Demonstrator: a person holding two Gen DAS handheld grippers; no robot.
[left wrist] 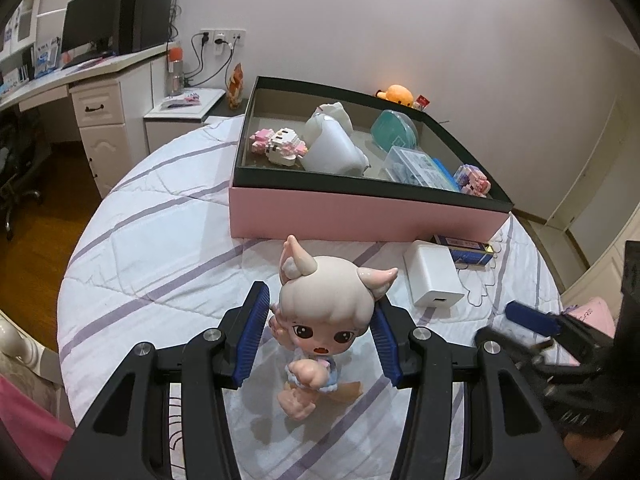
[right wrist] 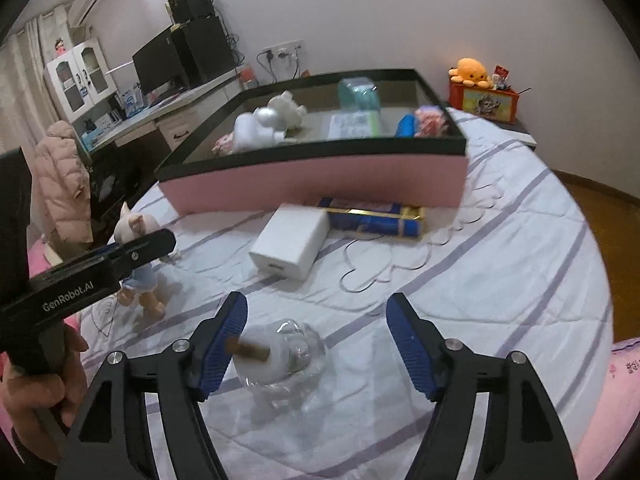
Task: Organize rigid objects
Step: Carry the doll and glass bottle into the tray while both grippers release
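On the striped quilt (left wrist: 152, 248), in front of the pink box (left wrist: 360, 216) with its black rim, a glossy doll figurine (left wrist: 320, 328) with pale hair and horn-like ears stood upright, long axis vertical, face turned toward the left wrist camera. The left gripper (left wrist: 320, 340) flanked its head, the ribbed blue pads (left wrist: 252, 336) close beside the hair on both sides; whether they actually pressed on it could not be told. In the right wrist view a clear glass bottle (right wrist: 280, 356) with a cork stopper (right wrist: 248, 350) lay between the wide-spread fingers of the right gripper (right wrist: 320, 344), the cork pointing toward the left pad, which it seemed to touch; the right pad stood well clear. Motion blur softened the bottle's outline. A smooth white charger block (right wrist: 292, 240) and a blue-and-gold rectangular pack (right wrist: 376, 220) lay just before the box, the pack partly hidden by the charger. Inside the box the block-built toys (left wrist: 280, 146) and clear plastic cases (left wrist: 416, 164) were cut off by its wall.
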